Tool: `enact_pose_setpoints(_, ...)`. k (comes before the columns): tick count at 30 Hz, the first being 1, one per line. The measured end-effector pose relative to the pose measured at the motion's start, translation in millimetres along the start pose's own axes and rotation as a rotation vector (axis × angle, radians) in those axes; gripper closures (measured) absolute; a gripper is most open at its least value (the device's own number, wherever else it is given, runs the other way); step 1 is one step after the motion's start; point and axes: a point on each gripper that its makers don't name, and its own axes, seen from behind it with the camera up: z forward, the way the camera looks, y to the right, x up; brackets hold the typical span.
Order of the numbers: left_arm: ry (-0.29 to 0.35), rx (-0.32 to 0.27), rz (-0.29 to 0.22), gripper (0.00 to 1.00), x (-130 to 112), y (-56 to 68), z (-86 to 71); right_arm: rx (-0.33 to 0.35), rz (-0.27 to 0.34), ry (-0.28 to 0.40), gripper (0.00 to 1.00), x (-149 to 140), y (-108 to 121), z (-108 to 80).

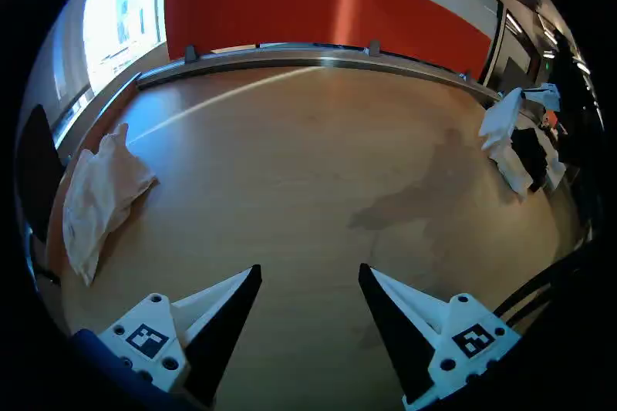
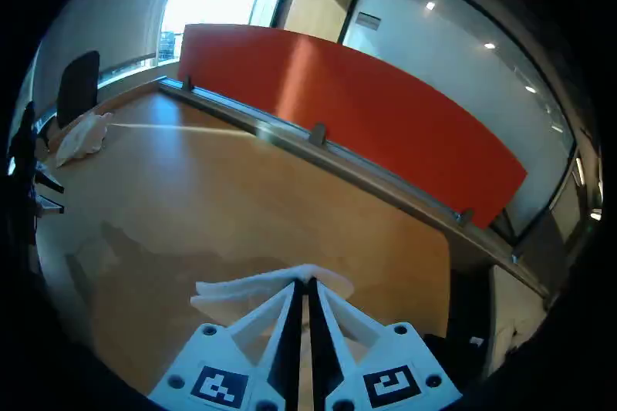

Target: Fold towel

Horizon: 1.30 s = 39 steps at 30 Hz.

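Pinching the edge of a white towel (image 2: pixel 251 288), my right gripper (image 2: pixel 306 284) is pressed together on it, low over the desk (image 1: pixel 308 149) nearer its right edge. My left gripper (image 1: pixel 308 276) is spread wide and holds nothing. I judge the folding as barely started: no fold is visible yet

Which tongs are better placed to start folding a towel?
Right, probably. The right tongs look pinched on the white towel at their tips. The left tongs hang open above the table, apart from the crumpled towel off to the side.
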Motion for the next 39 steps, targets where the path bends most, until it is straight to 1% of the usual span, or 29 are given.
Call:
enact_pose_setpoints(11, -0.001, 0.003, 0.009, 0.06, 5, 3.4, 2.7, -0.047, 0.01, -0.02, 0.95, -2, 44, 6.9)
enact_pose_setpoints(15, -0.002, 0.003, 0.014, 0.07, 6, 5.7, 3.4, -0.057, 0.022, -0.029, 0.95, -5, 55, 8.3)
enact_pose_setpoints(22, -0.003, 0.0, 0.017, 0.07, 7, 7.7, 3.6, -0.067, 0.041, -0.044, 0.95, -16, 62, 5.2)
enact_pose_setpoints(30, -0.002, -0.004, 0.028, 0.07, 10, 9.2, 3.6, -0.078, 0.053, -0.066, 0.95, -34, 65, -3.4)
enact_pose_setpoints(39, -0.005, -0.011, 0.037, 0.06, 8, 11.3, 3.9, -0.111, 0.097, -0.107, 0.95, -71, 74, -19.5)
